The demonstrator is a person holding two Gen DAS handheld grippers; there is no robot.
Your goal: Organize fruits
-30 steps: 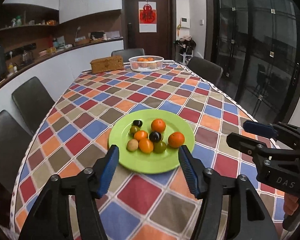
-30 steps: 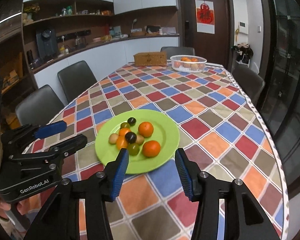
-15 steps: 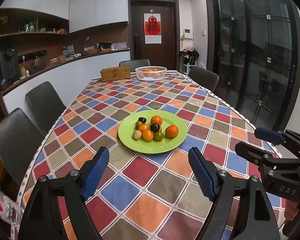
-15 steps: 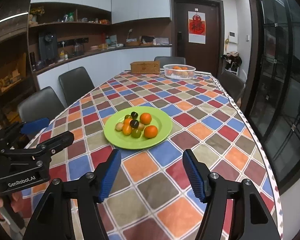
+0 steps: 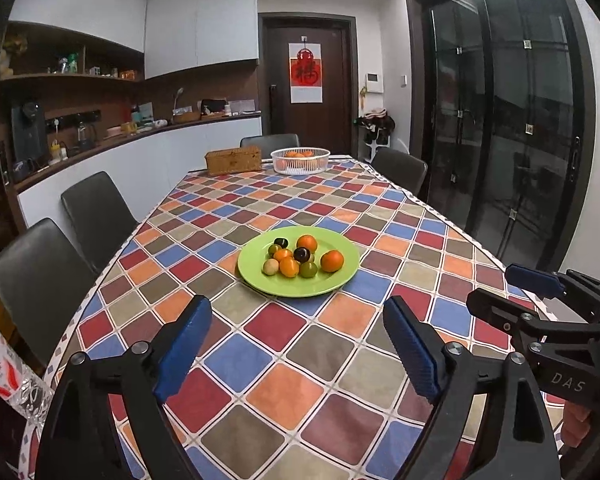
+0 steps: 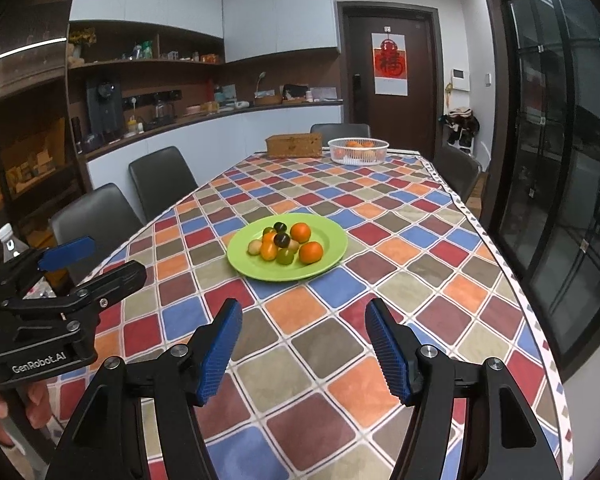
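A green plate (image 5: 340, 276) (image 6: 332, 252) lies in the middle of the checked tablecloth. It holds several small fruits: oranges (image 5: 332, 261) (image 6: 311, 252), dark plums (image 5: 302, 255) and green ones (image 5: 308, 269). My left gripper (image 5: 296, 340) is open and empty, well short of the plate, above the near end of the table. My right gripper (image 6: 302, 340) is open and empty too, equally far back. Each gripper shows at the edge of the other's view, the right one (image 5: 540, 300) and the left one (image 6: 80, 264).
A white basket (image 5: 300, 160) (image 6: 358, 151) with oranges and a wicker box (image 5: 233, 160) (image 6: 294, 145) stand at the table's far end. Dark chairs (image 5: 96, 216) line the left side and far end. A plastic bottle (image 5: 4, 376) is at the near left corner.
Both grippers have pulled back and up from the plate, so it looks smaller and farther. The left jaws opened wider. The fruits have not moved.
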